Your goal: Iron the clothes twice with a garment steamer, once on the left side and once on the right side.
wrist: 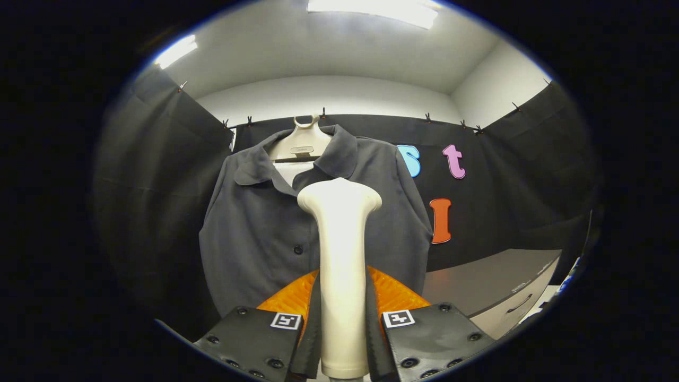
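One garment steamer [340,265] stands upright, pinched between the gripper [342,339] fingers. One dark shirt [254,233] hangs on one hanger [302,143] at twelve o'clock.

Black cloth [159,175] draped round booth, clipped along top edge with small clips [427,117]; white wall [329,98] and ceiling above; two bright ceiling light panels [374,9]; grey worktop [488,278] over pale drawer with handle [519,303], low beside cloth
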Motion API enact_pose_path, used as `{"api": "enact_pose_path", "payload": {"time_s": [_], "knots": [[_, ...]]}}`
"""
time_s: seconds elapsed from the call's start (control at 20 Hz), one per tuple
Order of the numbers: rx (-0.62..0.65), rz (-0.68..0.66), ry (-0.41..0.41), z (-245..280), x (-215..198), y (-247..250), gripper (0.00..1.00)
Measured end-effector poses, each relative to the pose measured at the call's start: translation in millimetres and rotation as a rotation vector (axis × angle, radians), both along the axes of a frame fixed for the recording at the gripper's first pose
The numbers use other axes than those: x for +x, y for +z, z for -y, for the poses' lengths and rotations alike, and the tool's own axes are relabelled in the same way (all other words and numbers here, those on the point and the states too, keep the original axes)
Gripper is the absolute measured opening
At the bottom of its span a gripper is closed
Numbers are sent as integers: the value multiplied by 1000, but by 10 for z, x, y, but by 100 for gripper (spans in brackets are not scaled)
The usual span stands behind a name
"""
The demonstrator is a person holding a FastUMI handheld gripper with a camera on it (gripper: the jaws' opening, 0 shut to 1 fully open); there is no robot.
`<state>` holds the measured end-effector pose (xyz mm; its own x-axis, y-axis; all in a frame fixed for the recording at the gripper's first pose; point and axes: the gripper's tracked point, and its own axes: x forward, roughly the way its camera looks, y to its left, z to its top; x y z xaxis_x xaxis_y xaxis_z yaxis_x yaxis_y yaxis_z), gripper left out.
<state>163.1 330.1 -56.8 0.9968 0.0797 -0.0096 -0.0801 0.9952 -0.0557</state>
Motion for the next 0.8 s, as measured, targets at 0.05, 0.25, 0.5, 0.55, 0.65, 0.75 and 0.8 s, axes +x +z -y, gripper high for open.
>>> {"api": "enact_pose_path", "payload": {"time_s": [0.05, 0.25, 0.5, 0.55, 0.65, 0.75, 0.8], "knots": [[-4, -2, -5, -4, 58, -23, 42], [-13, -3, -24, -13, 203, -53, 42], [-18, -5, -45, 73, 272, -111, 42], [-19, -8, -47, 85, 262, -134, 42], [-21, -20, -52, 112, 220, -200, 42], [-22, -38, -58, 149, 168, -296, 42], [-22, -50, -61, 163, 137, -357, 42]]}}
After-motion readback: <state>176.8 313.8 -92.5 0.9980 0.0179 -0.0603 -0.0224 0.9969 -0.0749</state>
